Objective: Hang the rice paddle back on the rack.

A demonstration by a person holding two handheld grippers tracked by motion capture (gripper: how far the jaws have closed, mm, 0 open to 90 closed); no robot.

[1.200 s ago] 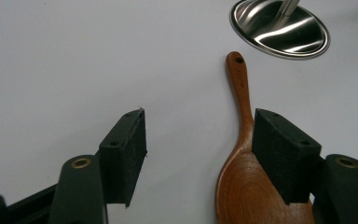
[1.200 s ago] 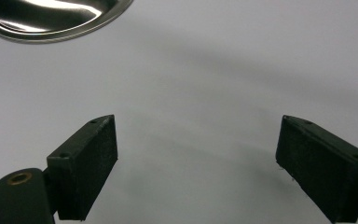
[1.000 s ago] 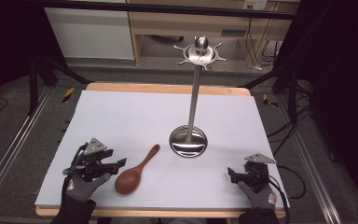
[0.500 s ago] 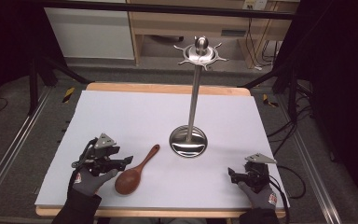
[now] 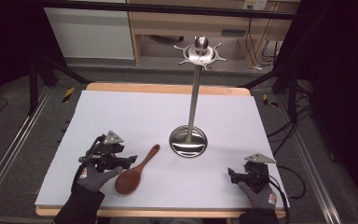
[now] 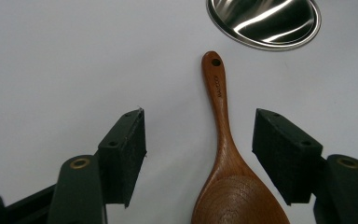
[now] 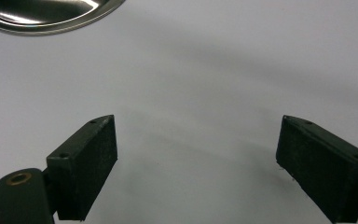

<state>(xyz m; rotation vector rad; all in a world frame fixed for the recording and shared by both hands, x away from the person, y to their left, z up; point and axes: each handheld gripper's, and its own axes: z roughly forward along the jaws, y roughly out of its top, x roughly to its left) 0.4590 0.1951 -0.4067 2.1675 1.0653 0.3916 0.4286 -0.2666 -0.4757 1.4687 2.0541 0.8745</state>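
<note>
My left gripper [image 6: 199, 156] jaws spread, straddling wooden spoon [image 6: 223, 154] neck, near-left on table [image 5: 135, 116]. Right gripper [image 7: 196, 163] spread, empty. Risk: spoon off-centre, one pad hits first, handle swivels toward stand base [image 6: 264, 21].

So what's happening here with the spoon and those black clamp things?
A person in gloves holds a gripper in each hand over a white table. The left gripper has its jaws open on either side of a wooden spoon that lies flat, not yet gripped. The right gripper rests open near the table's front corner, with nothing between its jaws. A tall metal stand with hooks on top waits just past the spoon's handle.
</note>
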